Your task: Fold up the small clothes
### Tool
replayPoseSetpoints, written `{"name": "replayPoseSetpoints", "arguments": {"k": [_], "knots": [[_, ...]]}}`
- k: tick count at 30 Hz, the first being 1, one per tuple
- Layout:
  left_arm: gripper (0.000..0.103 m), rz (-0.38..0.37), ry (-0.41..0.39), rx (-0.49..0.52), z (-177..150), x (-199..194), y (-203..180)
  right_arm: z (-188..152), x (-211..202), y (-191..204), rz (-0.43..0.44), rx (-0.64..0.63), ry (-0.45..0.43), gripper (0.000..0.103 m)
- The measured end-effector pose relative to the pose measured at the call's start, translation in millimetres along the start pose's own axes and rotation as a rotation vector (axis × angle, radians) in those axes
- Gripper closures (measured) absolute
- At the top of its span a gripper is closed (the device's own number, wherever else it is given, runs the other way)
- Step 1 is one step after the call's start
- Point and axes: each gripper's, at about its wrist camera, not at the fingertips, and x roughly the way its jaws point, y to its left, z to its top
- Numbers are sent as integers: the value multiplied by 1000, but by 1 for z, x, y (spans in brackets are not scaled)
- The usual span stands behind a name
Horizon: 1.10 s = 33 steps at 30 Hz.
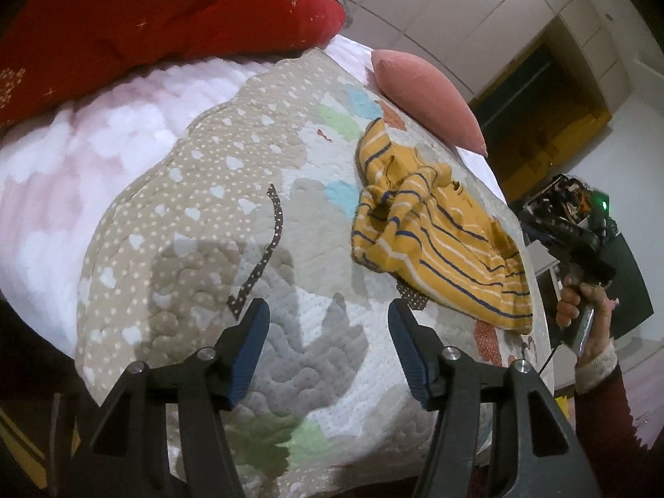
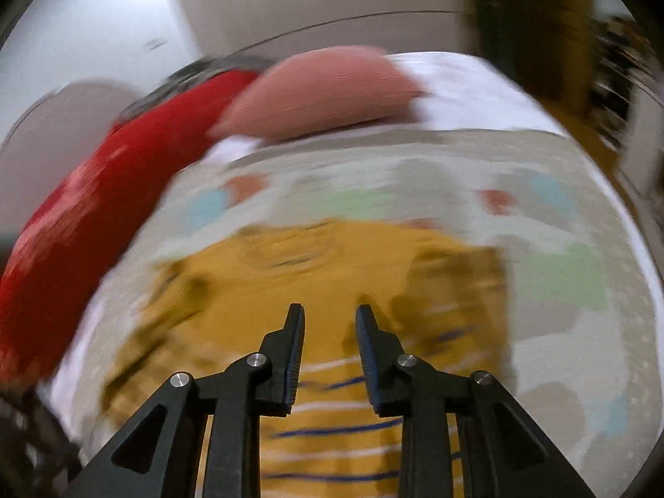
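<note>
One yellow striped garment lay crumpled and unfolded on the patterned quilt, near the quilt's right-hand edge and just short of the pink cushion; folding appeared barely begun. Left tongs stood wide and empty over bare quilt beside the garment. Right tongs, narrowly parted with nothing visibly between them, hovered over the garment in a blurred view. Open quilt stretched from the garment toward the red pillow, leaving room to spread it flat.

Two wrist views angled down, close over the quilt, shared striped garment.
</note>
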Motion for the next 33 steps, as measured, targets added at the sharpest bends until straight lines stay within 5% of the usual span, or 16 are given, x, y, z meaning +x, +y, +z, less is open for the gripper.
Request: {"name": "replayPoseSetpoints", "arguments": {"k": [3, 9, 13, 20, 28, 33], "knots": [[42, 14, -18, 15, -7, -11, 4, -15, 29, 66, 89, -110, 105, 76], [38, 27, -53, 11, -18, -31, 26, -40, 106, 160, 24, -293, 230, 84], [38, 42, -62, -5, -23, -38, 44, -33, 130, 191, -20, -343, 175, 84], [38, 38, -58, -61, -27, -37, 69, -22, 191, 246, -61, -447, 230, 84], [37, 45, -70, -65, -34, -40, 73, -28, 127, 254, 156, -368, 219, 80], [37, 36, -63, -55, -37, -37, 68, -90, 71, 266, 233, -585, 268, 71]]}}
